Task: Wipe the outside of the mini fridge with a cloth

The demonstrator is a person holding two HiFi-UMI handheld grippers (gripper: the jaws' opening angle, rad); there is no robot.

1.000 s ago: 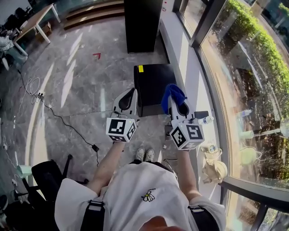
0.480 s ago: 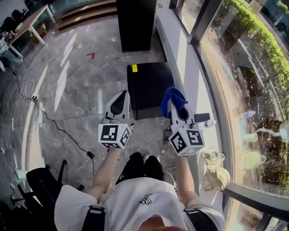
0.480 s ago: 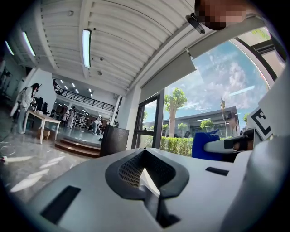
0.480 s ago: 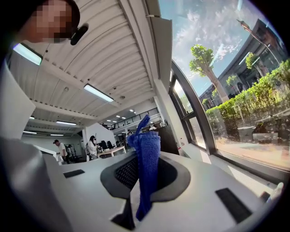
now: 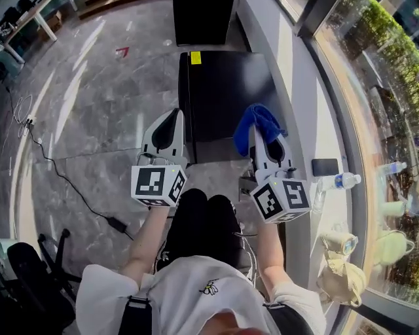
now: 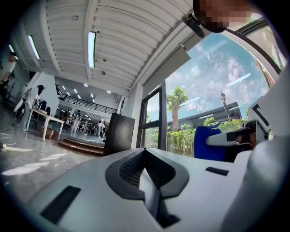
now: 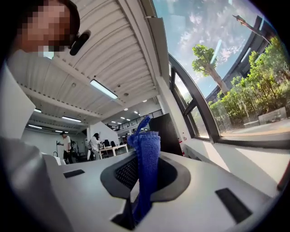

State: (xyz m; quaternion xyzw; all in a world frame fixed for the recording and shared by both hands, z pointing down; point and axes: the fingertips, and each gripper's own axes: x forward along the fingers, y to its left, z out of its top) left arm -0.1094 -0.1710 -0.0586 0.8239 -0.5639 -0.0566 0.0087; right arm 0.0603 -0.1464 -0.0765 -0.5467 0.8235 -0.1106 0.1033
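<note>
The left claw (image 5: 175, 116) is held out in front of the person with its two jaws pressed together and nothing caught between them; the left gripper view shows the jaws (image 6: 145, 156) meeting in a tight seam. From the head view its tip sits over the left edge of the mini fridge (image 5: 222, 91), though I cannot tell how high above it. The fridge is a black box standing on the grey marble floor (image 5: 98, 111), just ahead of both claws. Its top faces up, and its long axis runs straight away from the person, from the near edge under the claws to the far edge, where a small yellow sticker (image 5: 195, 57) marks the left corner. Beyond that far edge stands a tall black cabinet (image 5: 201, 19). To the right, the right claw (image 5: 262, 134) is clamped on a blue cloth (image 5: 258, 121). In the right gripper view the cloth (image 7: 146, 167) stands up as a thick folded strip pinched between the jaws, which are narrowed onto it. The bunched cloth hangs over the near right part of the fridge's top; whether it touches the surface I cannot tell. Further right of that claw, a dark phone (image 5: 325, 167) and a water bottle (image 5: 340, 180) lie on the window ledge (image 5: 298, 98).
</note>
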